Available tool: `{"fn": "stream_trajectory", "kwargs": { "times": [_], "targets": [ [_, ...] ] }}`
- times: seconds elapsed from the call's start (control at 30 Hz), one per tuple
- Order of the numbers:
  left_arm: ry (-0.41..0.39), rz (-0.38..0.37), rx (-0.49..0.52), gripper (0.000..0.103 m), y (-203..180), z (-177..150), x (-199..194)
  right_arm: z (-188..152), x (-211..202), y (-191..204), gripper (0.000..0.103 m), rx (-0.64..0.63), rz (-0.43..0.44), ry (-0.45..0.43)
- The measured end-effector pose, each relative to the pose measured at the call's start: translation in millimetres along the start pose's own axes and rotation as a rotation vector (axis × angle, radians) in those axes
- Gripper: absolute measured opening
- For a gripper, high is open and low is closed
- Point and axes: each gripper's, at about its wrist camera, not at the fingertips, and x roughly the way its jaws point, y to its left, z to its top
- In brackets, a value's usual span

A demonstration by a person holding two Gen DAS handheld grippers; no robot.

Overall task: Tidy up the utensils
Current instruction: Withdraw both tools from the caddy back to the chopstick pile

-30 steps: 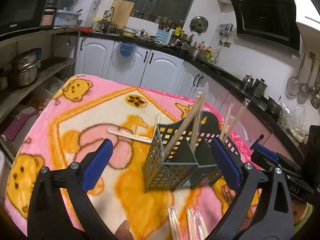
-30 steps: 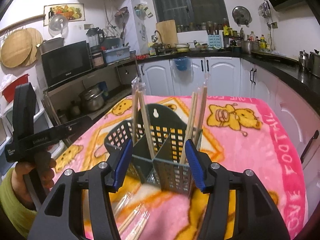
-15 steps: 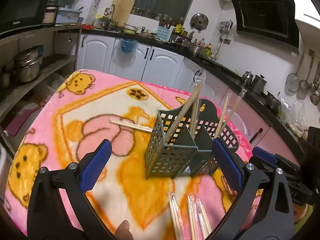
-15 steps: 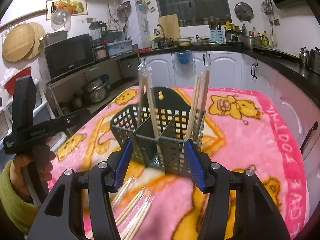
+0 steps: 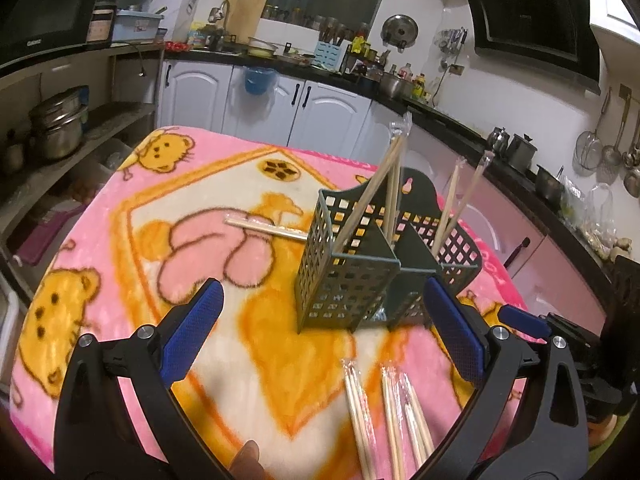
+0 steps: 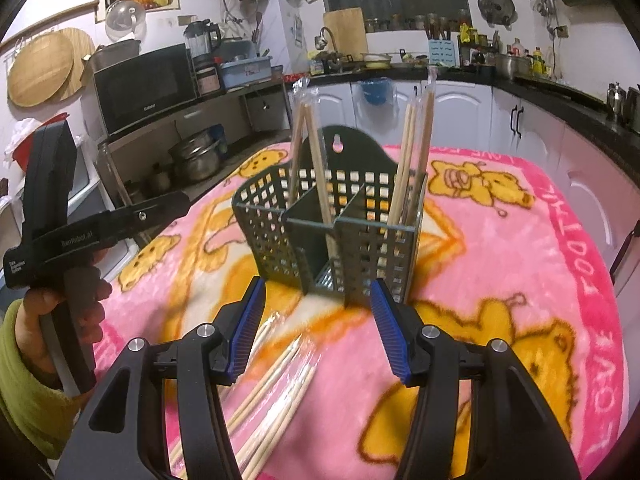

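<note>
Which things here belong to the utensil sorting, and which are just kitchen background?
Job:
caddy
chopsticks standing in it
wrapped chopsticks in front of the caddy
lone pair behind the caddy

Background:
blanket
microwave
pots
cutting board
range hood

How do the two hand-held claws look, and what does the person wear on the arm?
Each claw, left and right, has black plastic arms with silver screws and blue ribbed pads. The left tool's black handle bears small white lettering. The sleeve is yellow-green.
</note>
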Motion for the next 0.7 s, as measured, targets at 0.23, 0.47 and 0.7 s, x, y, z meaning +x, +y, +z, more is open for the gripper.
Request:
{"fn": "stream_trajectory", "kwargs": {
  "times": [0.23, 0.47, 0.7],
  "targets": [
    [0.03, 0.006, 0.003, 0.092, 0.5, -9.5, 3.3, -14.6, 7.3, 4.6, 0.052, 0.01, 0.023, 0.043],
    [0.063, 0.014, 0.005, 0.092, 0.4, -22.3, 7.7, -25.7, 13.8, 9.9, 0.052, 0.007, 0.037, 0.084],
    [0.113, 0.016, 0.016, 0.092, 0.1, -36.2, 15.0, -36.2, 22.3, 10.7, 0.052, 0.012, 0.033, 0.129]
  ]
}}
